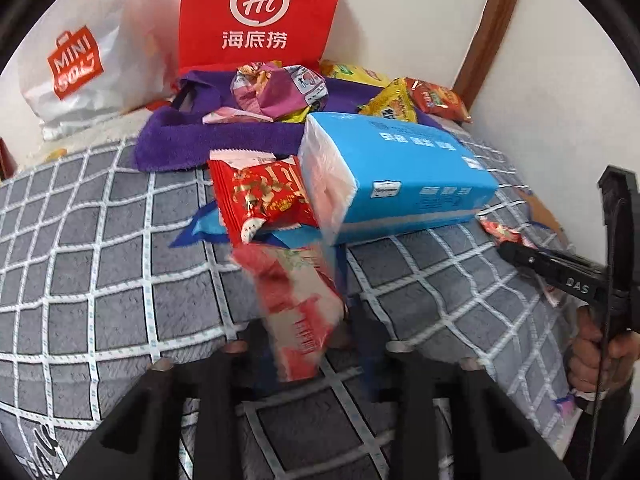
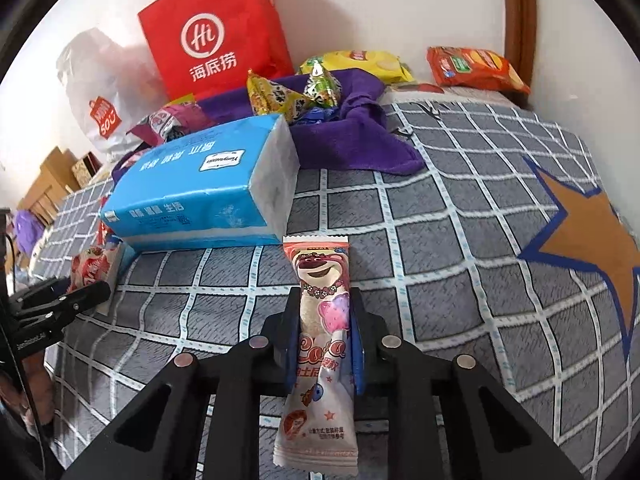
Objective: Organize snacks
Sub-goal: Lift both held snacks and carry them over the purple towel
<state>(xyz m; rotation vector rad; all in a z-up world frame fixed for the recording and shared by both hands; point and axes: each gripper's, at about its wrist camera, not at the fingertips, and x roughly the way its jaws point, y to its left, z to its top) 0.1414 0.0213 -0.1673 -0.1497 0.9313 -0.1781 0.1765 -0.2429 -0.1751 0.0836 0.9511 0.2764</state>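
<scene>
My right gripper (image 2: 324,312) is shut on a pink bear-print snack packet (image 2: 320,320) and holds it lengthwise above the checked bedcover, near the blue tissue pack (image 2: 204,192). My left gripper (image 1: 308,328) holds a red-and-white snack packet (image 1: 298,308), blurred, just in front of a red packet (image 1: 260,196) and a blue packet (image 1: 208,228) beside the tissue pack (image 1: 392,172). More snacks lie on a purple towel (image 1: 188,136): a pink bag (image 1: 280,92), yellow bags (image 1: 390,102) and an orange bag (image 1: 438,100).
A red Haidilao paper bag (image 1: 256,12) and a white Miniso bag (image 1: 80,60) stand against the wall behind the pile. The grey checked bedcover (image 1: 100,240) has an orange star patch (image 2: 592,236) at the right. A wooden frame (image 1: 496,20) runs up the corner.
</scene>
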